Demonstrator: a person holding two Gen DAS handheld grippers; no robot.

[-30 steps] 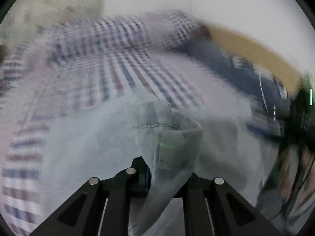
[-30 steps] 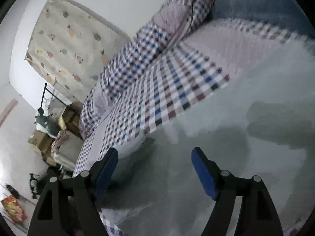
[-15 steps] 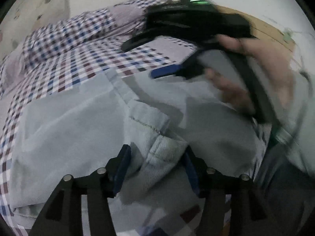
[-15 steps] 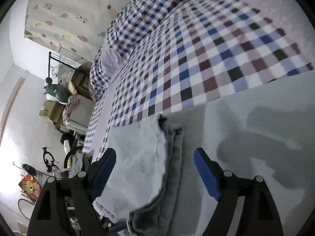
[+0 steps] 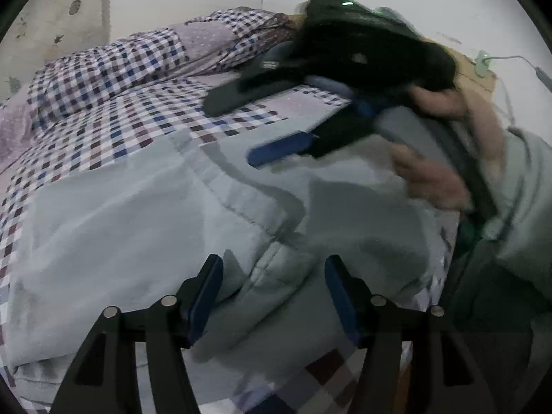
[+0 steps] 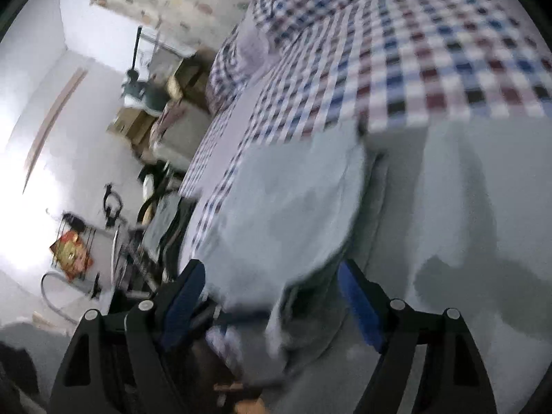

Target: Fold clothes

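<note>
Both wide, left gripper [image 5: 274, 289] and right gripper [image 6: 272, 296] straddle the garment's [image 5: 120, 227] folded edge.

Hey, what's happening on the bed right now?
A person is folding a pale grey-green garment on a bed with a checked sheet, a handheld gripper in each hand. The left gripper is open, its blue pads on either side of a bunched fold of the cloth. The right gripper is open too, over the garment's folded end near the bed's edge; the person's hand holds it. Neither gripper has hold of the cloth.
</note>
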